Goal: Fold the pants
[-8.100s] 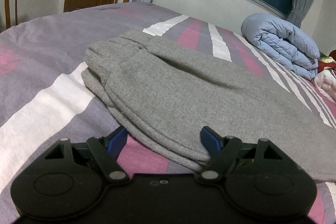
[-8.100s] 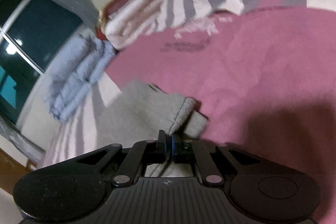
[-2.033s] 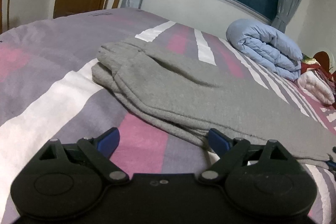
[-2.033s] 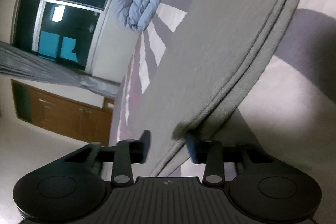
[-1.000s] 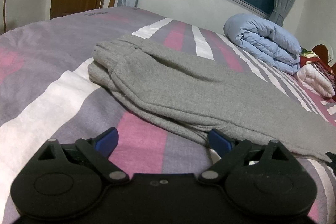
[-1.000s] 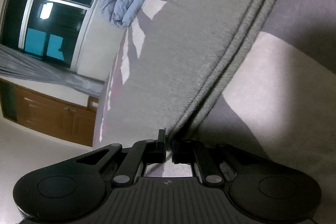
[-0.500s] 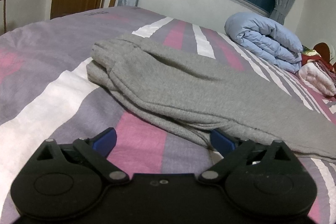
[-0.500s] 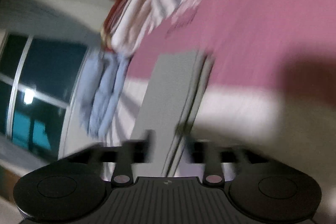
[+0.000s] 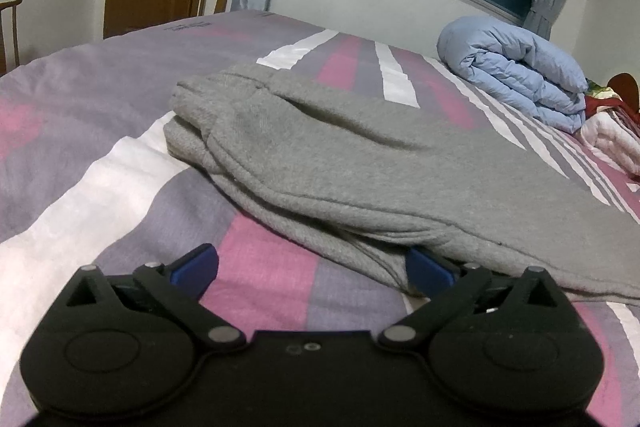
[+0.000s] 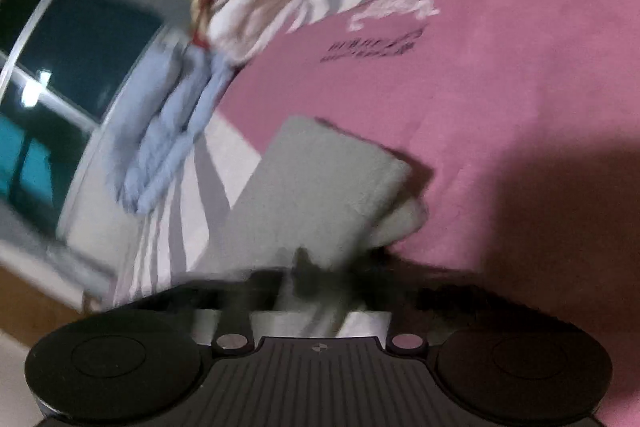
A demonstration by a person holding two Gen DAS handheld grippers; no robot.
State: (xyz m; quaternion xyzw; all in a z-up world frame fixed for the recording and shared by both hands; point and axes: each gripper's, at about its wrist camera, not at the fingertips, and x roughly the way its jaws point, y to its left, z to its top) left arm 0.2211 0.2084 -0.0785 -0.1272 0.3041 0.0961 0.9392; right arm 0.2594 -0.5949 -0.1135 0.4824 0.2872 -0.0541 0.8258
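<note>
left tool spread at edge of grey pants on bed | right tool blurred, state cannot be told

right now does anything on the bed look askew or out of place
Nothing stands out. The pants lie folded lengthwise on the bed, edges roughly aligned, lower layer peeking out along the near edge. The right view is too blurred to judge the leg ends.

I see soft gray pants lying flat on the striped bed, folded so one leg lies on top of the other. The waist end is bunched at the far left. In the blurry right view, the leg ends lie stacked.
</note>
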